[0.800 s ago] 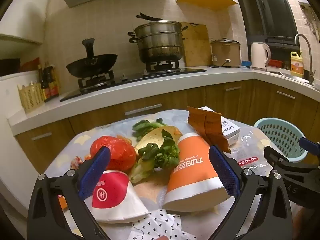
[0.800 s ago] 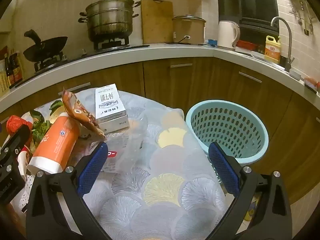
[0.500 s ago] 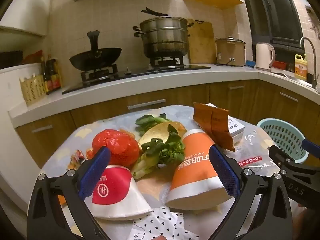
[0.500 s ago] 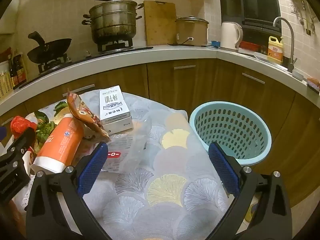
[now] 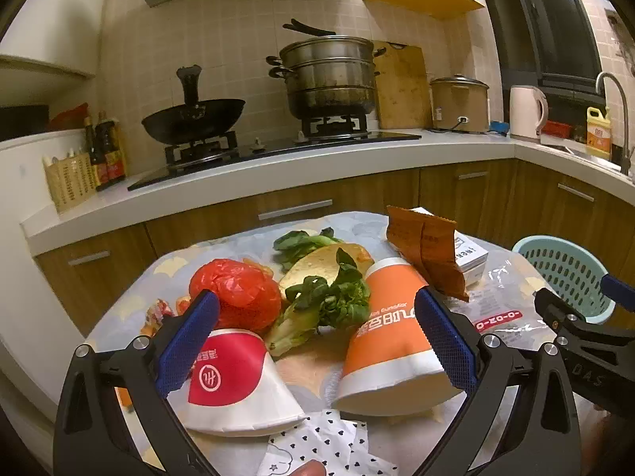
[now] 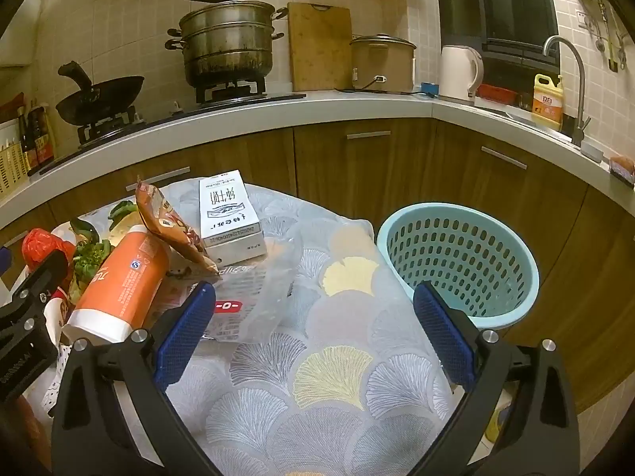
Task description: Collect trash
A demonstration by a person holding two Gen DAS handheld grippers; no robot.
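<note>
Both tongs, left tongs (image 5: 317, 341) and right tongs (image 6: 313, 333), gape fully, holding nothing. Nearest trash: red paper cup (image 5: 234, 380) and orange cup (image 5: 391, 341) on the counter (image 6: 337, 377); basket (image 6: 456, 261) far right. Best: straddle one cup crosswise, close gently.

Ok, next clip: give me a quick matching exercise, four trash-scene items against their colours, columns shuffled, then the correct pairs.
Things:
1. crumpled plastic bag
2. tall paper cup
3. perforated basket
4. milk carton

Colours:
A. light blue
B. white with black print
C. red
D. orange with a white rim

Pairs: 1-C, 2-D, 3-A, 4-B
</note>
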